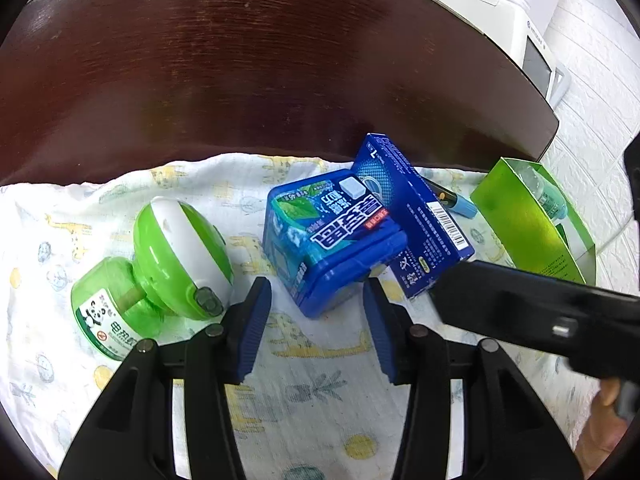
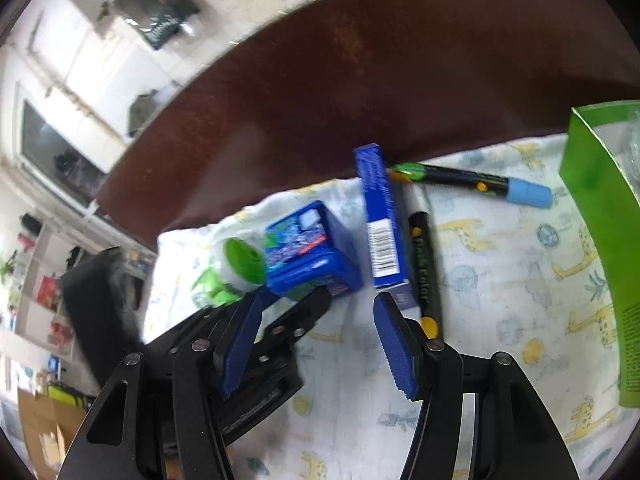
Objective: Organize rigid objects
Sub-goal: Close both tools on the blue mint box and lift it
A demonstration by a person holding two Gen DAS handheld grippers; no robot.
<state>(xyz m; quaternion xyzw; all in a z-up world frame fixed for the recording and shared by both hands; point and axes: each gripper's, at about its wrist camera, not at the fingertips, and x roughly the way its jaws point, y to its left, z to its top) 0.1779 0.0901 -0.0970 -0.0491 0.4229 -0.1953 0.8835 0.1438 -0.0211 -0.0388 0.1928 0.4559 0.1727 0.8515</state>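
A blue plastic tub lies on a patterned cloth, just ahead of my open, empty left gripper. A flat blue box leans on the tub's right side. A green and white mosquito-repellent device lies to the left. A green carton stands at the right. In the right wrist view my right gripper is open and empty, close before the tub and blue box. Two black markers lie beside the box.
The cloth lies on a dark brown wooden table. A white appliance stands beyond the table's far right edge. The right gripper's black body crosses the left wrist view at right. The green carton stands at the right.
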